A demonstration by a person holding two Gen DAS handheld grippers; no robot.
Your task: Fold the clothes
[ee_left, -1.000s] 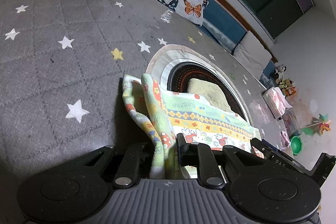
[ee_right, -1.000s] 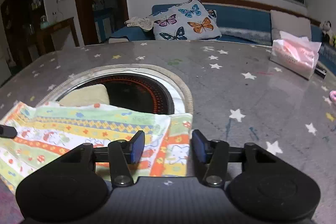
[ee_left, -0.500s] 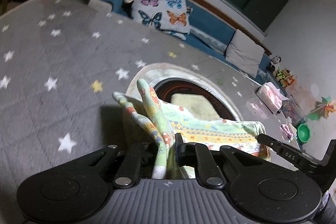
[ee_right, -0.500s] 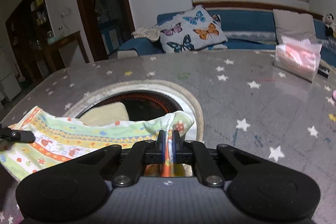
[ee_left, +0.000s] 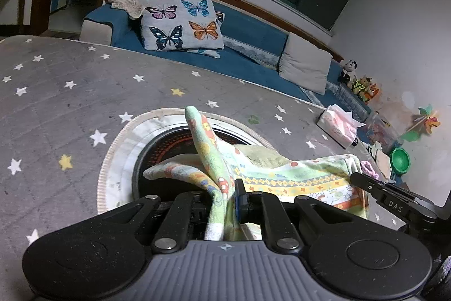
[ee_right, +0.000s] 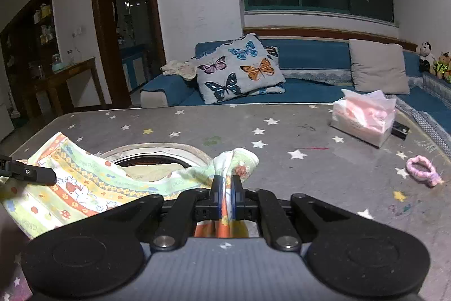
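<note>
Both tongs were clamped on the patterned cloth [ee_right: 84, 188]: the left gripper [ee_left: 229, 198] pinched one end, the right gripper [ee_right: 225, 198] the other; it hung slack between them over the table's [ee_right: 310, 137] round well [ee_left: 169, 143], near its front edge; no finished fold showed.

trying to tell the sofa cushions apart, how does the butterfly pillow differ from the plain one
The butterfly pillow is pale with coloured butterflies printed on it; the plain cushion is solid beige with no print. The butterfly pillow sits near the sofa's left end, beside a crumpled cloth; the plain cushion sits further right, nearer the stuffed toys. The butterfly pillow looks tilted, the plain cushion straighter. Both lean against the blue sofa back.
</note>
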